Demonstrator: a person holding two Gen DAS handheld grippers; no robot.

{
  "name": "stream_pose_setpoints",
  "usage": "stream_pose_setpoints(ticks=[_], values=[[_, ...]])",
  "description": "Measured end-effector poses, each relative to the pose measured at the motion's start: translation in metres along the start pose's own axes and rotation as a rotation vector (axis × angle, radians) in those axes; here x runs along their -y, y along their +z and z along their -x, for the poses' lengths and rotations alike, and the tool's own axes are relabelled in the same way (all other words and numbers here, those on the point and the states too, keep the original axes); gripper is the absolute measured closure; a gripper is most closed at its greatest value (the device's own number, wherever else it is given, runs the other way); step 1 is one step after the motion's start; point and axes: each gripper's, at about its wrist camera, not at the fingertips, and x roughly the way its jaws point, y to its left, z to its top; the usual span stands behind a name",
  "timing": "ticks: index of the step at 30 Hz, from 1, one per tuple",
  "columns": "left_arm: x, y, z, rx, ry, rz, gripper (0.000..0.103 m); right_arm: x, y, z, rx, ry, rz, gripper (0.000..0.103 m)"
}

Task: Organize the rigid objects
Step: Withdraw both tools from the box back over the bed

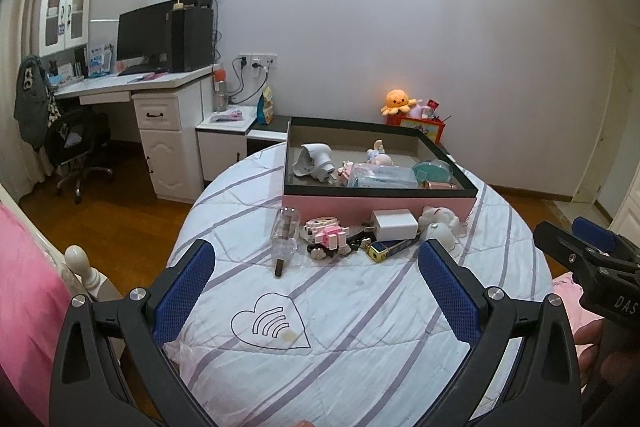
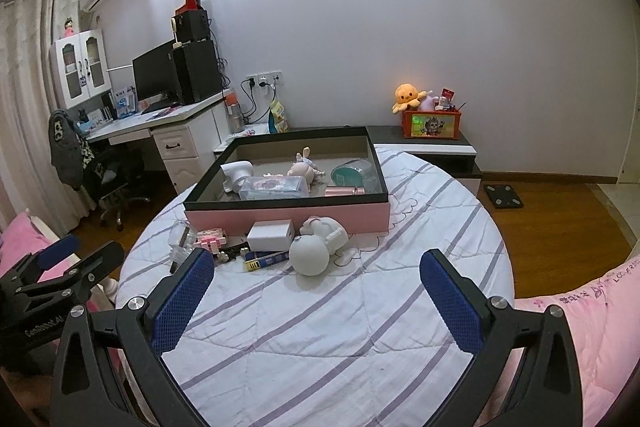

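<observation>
Both hand-held grippers, left (image 1: 316,281) and right (image 2: 316,291), gape empty; we'd pinch the light, rigid white plastic charger block (image 1: 394,225) across its flat sides.

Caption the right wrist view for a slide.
Open right hand-held gripper faces small items before a pink box on a quilt.

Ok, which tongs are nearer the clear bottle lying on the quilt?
Left. The left tongs face the clear bottle almost head-on; the right tongs sit off to its right.
</observation>
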Motion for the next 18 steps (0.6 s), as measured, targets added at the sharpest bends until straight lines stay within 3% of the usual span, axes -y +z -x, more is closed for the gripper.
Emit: stream_pose_setpoints(ticks=[12, 18], values=[[-0.011, -0.009, -0.019, -0.042, 0.015, 0.014, 0.0, 0.002, -0.005, -0.017, -0.042, -0.007, 0.009, 0.0], [-0.026, -0.014, -0.05, -0.087, 0.061, 0.013, 0.0, 0.006, -0.006, -0.051, -0.099, -0.015, 0.032, 0.0]])
